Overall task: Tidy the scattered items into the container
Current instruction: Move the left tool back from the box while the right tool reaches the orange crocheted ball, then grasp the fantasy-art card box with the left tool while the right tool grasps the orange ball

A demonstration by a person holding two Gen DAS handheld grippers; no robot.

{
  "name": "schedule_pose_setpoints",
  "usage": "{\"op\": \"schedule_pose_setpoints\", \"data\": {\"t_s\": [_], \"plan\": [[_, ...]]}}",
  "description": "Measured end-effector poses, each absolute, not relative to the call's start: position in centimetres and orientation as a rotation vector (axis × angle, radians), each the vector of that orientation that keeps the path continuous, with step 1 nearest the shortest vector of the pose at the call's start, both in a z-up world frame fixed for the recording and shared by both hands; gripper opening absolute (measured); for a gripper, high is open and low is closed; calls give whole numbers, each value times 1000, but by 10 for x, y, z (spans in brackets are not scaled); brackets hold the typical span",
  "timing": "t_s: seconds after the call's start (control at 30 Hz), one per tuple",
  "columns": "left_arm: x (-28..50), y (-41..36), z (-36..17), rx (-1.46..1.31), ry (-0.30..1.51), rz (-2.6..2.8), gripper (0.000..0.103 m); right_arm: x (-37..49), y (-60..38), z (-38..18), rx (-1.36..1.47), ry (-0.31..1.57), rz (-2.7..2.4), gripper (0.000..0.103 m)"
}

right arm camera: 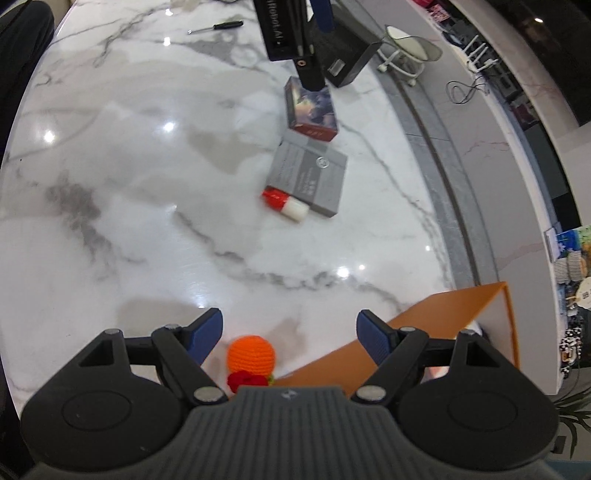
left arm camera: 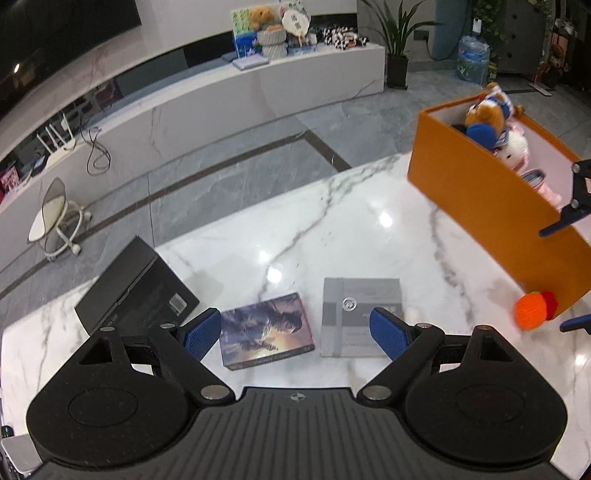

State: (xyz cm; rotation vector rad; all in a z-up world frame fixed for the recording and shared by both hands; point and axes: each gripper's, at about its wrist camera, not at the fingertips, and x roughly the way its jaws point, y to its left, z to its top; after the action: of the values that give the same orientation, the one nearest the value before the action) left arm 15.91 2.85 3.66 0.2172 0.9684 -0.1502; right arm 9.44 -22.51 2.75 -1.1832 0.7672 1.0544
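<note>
Counter (left arm camera: 332, 229), white marble, carries scattered items. My left gripper (left arm camera: 295, 330) spread, nothing between pads, poised over illustrated box (left arm camera: 266, 328) near counter's near edge. Grey box (left arm camera: 360, 295) just beside it, black box (left arm camera: 136, 284) toward left corner. My right gripper (right arm camera: 290, 336) spread, empty, above orange crochet toy (right arm camera: 251, 352) lying against orange container (left arm camera: 480, 199). Container at counter's right edge holds plush toys (left arm camera: 491, 122). Red-and-white tube (right arm camera: 286, 203) touches grey box. Screwdriver (right arm camera: 216, 27) toward counter's opposite edge.
</note>
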Motion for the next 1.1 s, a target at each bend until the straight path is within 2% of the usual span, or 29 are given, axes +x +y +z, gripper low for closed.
{"op": "schedule_pose_setpoints", "data": {"t_s": [0.73,0.9,0.97,1.1], "plan": [[189,59,-18,136,1061,-62,103,110,-229,-35,-1244,972,1101,81],[193,61,-27,123,1078,-66,103,115,-228,-45,-1273,1034,1094,68],[195,62,-30,116,1085,-68,103,117,-228,-46,-1275,1049,1088,58],[196,60,-34,117,1087,-70,103,121,-228,-49,-1270,1076,1083,45]]}}
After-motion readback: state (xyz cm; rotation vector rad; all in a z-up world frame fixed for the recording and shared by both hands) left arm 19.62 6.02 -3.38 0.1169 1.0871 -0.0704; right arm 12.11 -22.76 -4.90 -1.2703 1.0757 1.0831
